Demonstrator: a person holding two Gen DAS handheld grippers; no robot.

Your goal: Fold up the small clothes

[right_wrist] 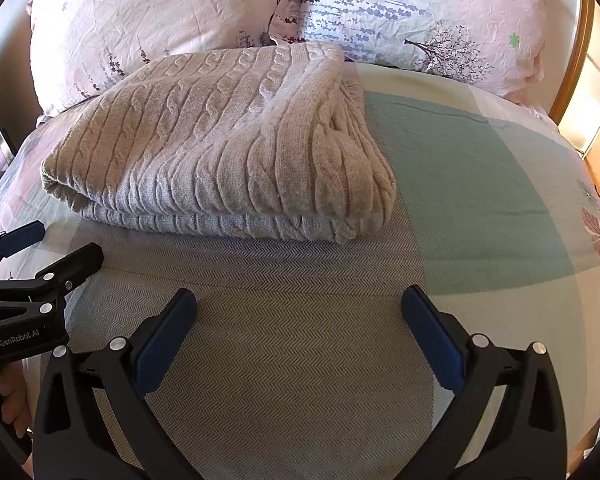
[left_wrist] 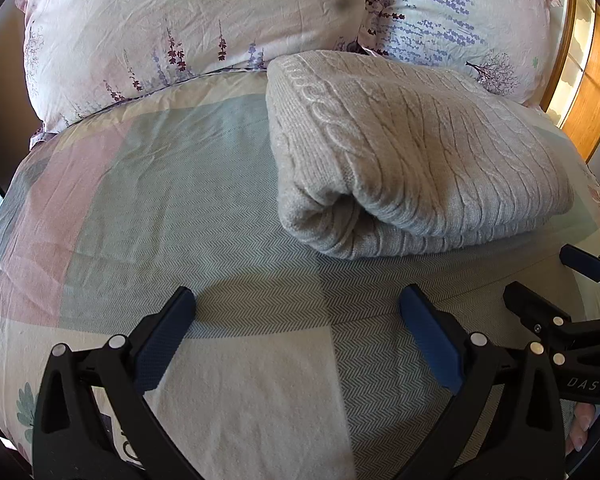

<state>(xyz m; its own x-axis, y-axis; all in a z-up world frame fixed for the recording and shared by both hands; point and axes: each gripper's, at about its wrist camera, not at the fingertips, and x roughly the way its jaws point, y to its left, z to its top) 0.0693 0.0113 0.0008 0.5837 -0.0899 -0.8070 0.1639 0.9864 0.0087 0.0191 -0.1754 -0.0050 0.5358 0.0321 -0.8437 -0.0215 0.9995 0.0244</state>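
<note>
sweater (left_wrist: 412, 152) folded at 1 o'clock | left gripper (left_wrist: 296, 320) and right gripper (right_wrist: 298, 320) both wide apart, empty | a bump could unroll its loose end

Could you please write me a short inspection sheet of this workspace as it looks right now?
Surface: bed cover, patchwork print, lightly creased.
Job's things: cable-knit sweater, folded into a thick bundle, lying flat near the pillows.
Clutter: nothing seen.
Grippers: left gripper and right gripper both open, empty, short of the sweater.
Cables: nothing seen.
Surroundings: two floral pillows behind; wooden headboard at right.
</note>
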